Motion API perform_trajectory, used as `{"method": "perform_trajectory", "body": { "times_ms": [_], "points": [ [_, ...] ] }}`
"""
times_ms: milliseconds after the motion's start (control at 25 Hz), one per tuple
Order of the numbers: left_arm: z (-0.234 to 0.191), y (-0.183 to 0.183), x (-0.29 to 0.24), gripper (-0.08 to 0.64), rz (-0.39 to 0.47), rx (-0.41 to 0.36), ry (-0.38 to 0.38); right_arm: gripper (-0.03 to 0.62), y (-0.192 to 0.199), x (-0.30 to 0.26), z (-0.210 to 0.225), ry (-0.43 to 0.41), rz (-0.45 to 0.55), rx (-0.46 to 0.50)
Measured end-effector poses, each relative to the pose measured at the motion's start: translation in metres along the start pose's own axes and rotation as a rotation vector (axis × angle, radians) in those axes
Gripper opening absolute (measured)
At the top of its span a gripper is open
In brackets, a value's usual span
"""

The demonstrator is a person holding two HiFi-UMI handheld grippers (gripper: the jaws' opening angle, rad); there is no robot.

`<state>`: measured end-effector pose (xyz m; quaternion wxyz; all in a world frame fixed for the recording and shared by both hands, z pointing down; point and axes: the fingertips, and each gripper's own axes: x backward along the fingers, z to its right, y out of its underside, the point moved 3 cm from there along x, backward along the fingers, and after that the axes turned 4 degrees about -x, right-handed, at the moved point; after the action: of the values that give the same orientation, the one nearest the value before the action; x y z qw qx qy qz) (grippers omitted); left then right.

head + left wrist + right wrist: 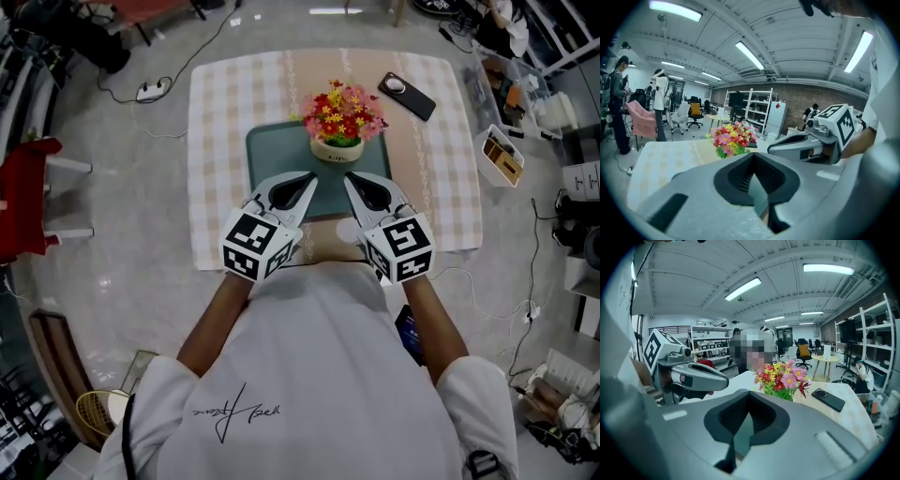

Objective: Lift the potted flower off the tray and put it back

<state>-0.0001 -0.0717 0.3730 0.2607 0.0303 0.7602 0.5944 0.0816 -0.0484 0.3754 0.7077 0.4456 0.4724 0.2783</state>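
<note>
Two grippers up front, and both are empty. The left gripper (310,176) has its jaws pressed together, pads meeting with no gap, and its own view shows nothing caught between them. Same story on the other side: the right gripper (348,178) is closed tight on air. Their tips angle in toward each other and slightly down, side by side but apart, over the near part of the tray (265,155).

And there's the potted flower (341,120), upright on that dark green tray toward its far edge, with pink, red and yellow blooms over a pale pot (337,150). Neither gripper touches it. The pot stands just beyond the two tips, roughly centred between them.

The tray lies in the middle of the desk (225,234), which is covered by a checked cloth (441,187) in beige and white. Off to the far right of the flower, a black phone (407,96) lies flat on the cloth, well apart from the tray.

In the left gripper view the blooms show just above the closed jaws, with the right gripper off to the right. In the right gripper view the flowers sit dead ahead, with the phone to their right.
</note>
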Motion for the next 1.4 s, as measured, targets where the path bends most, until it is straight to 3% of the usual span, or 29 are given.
{"method": "perform_trajectory", "body": {
  "times_ms": [240,680,880,1400],
  "points": [
    [0.012,-0.003,0.008,-0.002,0.007,-0.032,0.021,0.008,-0.003,0.012,-0.012,-0.034,0.012,0.000],
    [0.023,0.018,0.027,-0.002,-0.021,-0.008,0.014,0.006,0.010,0.032,-0.023,-0.024,0.016,0.008],
    [0.029,0.017,0.035,-0.002,0.004,0.016,0.014,0.006,0.007,0.040,-0.034,-0.040,0.053,0.043],
    [0.033,0.012,0.038,-0.002,0.021,-0.012,-0.004,0.006,0.012,0.059,-0.032,-0.027,0.064,0.028]
  ]
}}
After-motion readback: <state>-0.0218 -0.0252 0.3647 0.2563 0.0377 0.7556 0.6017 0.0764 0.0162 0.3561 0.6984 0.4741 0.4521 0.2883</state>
